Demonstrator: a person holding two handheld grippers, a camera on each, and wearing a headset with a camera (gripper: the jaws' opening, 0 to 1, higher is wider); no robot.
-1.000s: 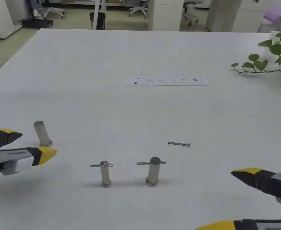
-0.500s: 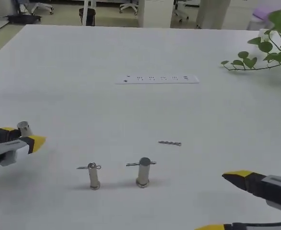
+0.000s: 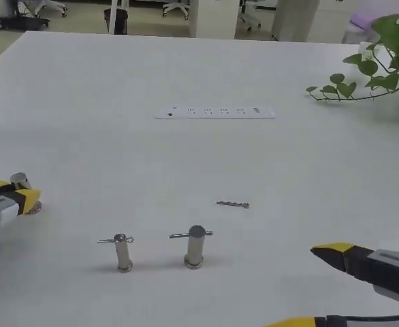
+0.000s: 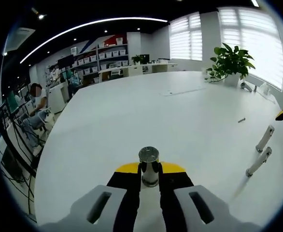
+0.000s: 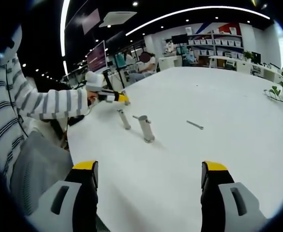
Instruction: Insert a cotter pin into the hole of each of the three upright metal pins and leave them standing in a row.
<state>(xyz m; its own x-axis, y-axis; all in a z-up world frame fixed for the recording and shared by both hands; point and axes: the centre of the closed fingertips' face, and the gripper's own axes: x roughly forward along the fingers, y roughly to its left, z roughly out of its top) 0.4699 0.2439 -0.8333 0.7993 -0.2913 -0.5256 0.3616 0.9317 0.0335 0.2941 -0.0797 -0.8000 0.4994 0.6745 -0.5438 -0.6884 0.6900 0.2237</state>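
The right gripper (image 5: pixel 149 166) hung open, and the loose cotter pin (image 5: pixel 195 125) lay flat on the table (image 5: pixel 238 111) ahead of it, slantwise to its jaws. Farther off, the left gripper (image 4: pixel 149 170) gripped the third metal pin (image 4: pixel 149 159) upright, leaving the right nearer.

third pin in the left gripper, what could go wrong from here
Held at the tips of the left gripper, the third pin could slip or tilt when carried. The loose cotter pin lies flat and thin, hard for the open right gripper to pinch. A nudge could topple the two finished pins.
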